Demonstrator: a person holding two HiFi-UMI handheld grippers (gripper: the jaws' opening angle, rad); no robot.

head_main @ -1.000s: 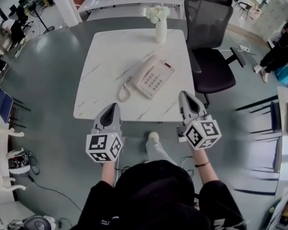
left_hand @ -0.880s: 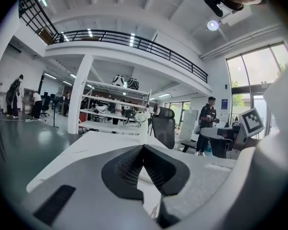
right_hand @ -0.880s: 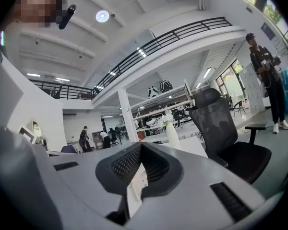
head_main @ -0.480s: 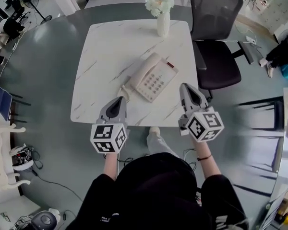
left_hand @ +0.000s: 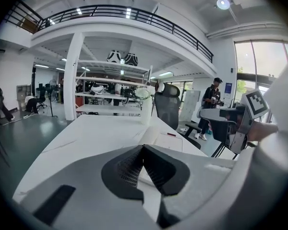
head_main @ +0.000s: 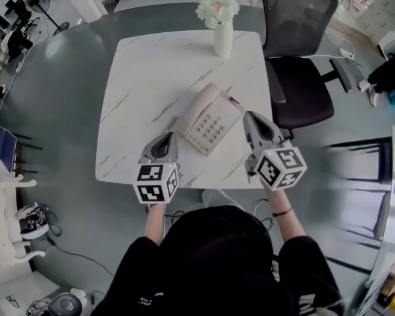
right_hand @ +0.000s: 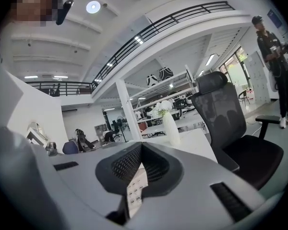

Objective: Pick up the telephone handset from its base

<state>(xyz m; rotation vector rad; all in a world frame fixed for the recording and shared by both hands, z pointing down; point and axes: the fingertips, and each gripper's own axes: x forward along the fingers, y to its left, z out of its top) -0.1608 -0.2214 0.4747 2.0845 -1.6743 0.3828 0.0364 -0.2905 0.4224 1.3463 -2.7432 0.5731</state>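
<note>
A cream telephone (head_main: 209,119) lies at an angle in the middle of the white marble table (head_main: 138,84). Its handset (head_main: 197,105) rests in the cradle along the base's left side. My left gripper (head_main: 166,136) is shut and empty, with its tip just short of the phone's near left corner. The right gripper (head_main: 249,116) is also shut and empty, beside the phone's right edge. The left gripper view shows the left gripper (left_hand: 143,146) with the phone (left_hand: 169,140) just beyond it. In the right gripper view the keypad (right_hand: 137,186) shows below the right gripper (right_hand: 141,144).
A white vase of flowers (head_main: 222,35) stands at the table's far edge. A black office chair (head_main: 296,51) sits at the table's right side. A person (head_main: 388,71) is on the floor far to the right. More desks and chairs fill the room beyond.
Both grippers have moved forward and down from the table's near edge to either side of the phone. Both have stayed shut.
</note>
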